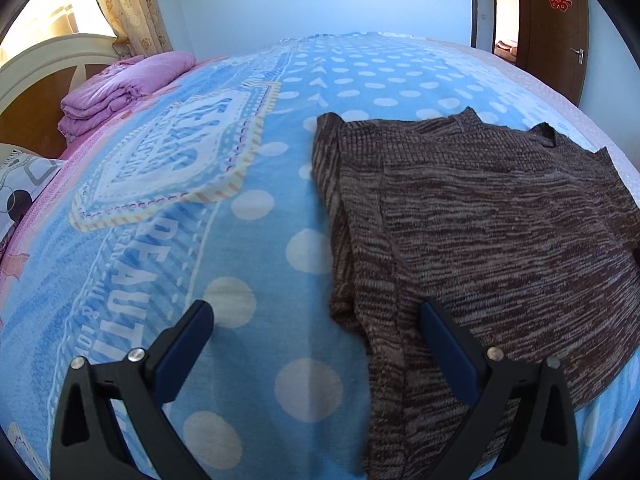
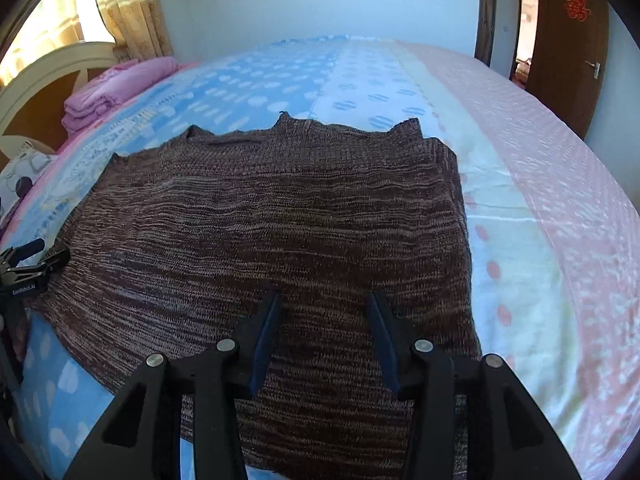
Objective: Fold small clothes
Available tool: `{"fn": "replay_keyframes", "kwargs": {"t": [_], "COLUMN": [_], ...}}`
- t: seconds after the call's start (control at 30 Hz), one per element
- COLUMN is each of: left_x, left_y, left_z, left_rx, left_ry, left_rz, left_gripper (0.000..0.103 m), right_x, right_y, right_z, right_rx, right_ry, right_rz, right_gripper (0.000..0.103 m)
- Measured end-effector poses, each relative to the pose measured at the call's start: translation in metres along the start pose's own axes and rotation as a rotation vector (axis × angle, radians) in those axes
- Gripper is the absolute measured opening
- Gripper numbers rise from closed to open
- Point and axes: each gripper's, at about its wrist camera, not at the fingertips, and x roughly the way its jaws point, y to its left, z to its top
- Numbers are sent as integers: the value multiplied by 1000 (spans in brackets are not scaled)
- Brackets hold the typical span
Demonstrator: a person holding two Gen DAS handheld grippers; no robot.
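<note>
A brown knitted garment (image 1: 480, 216) lies flat on the blue dotted blanket (image 1: 260, 208), with its sleeve folded in along its left edge. My left gripper (image 1: 316, 312) is open wide and empty, low over the garment's left edge; one finger is over the blanket, the other over the knit. In the right wrist view the garment (image 2: 280, 220) fills the middle. My right gripper (image 2: 323, 300) is open and empty, just above the garment's near part. The left gripper (image 2: 38, 258) shows at that view's left edge.
A folded pink quilt (image 1: 120, 84) lies by the white headboard (image 1: 48, 56) at the far left. A patterned pillow (image 1: 24, 184) is at the left edge. A pink-and-white sheet (image 2: 540, 200) covers the bed's right side. A brown door (image 2: 572, 40) stands at the far right.
</note>
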Motion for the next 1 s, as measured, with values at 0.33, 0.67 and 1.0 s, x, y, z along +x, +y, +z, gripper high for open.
{"fn": "replay_keyframes", "kwargs": {"t": [0.33,0.67,1.0], "left_x": [2,-5,-21], "left_y": [5,7,46], "left_z": [-2,-10,-15], "left_rx": [-31,-32,-148], "left_ry": [21,32,-13], "left_rz": [-37,-64,-173], "left_gripper": [103,103,103], "right_x": [-20,-29,-66], "right_y": [10,15,64], "right_z": [-33,-42,-56], "right_rx": [-6,-17,-167], "right_ry": [-15,-27,-93], "right_rz": [-53,-76,-57], "right_gripper": [47,47,59]}}
